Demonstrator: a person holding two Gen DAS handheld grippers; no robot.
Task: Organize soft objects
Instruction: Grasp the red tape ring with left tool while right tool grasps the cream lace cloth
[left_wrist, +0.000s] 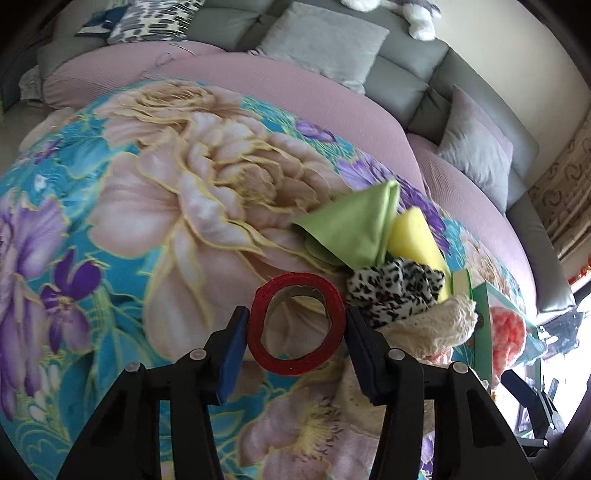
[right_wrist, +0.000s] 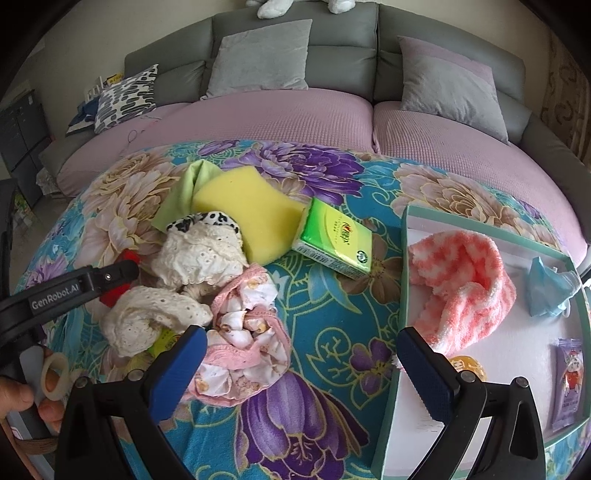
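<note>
Keep left gripper (left_wrist: 295, 332) clamped squarely on red ring-shaped tape roll (left_wrist: 297, 325), lift straight, right gripper (right_wrist: 301, 363) released near pink cloth (right_wrist: 243, 332).

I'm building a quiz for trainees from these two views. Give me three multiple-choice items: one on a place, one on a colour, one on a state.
1. Where is the pink-white sock?
A in the tray
B on the sofa
C under the sponge

2. What colour is the tape roll?
A blue
B red
C white

3. How is the right tool?
A shut on a cloth
B open, holding nothing
C shut on the tissue pack

Answers:
1 A, it lies inside the tray.
2 B, a red ring sits between the left tool pads.
3 B, its pads stand apart over the blanket.
</note>
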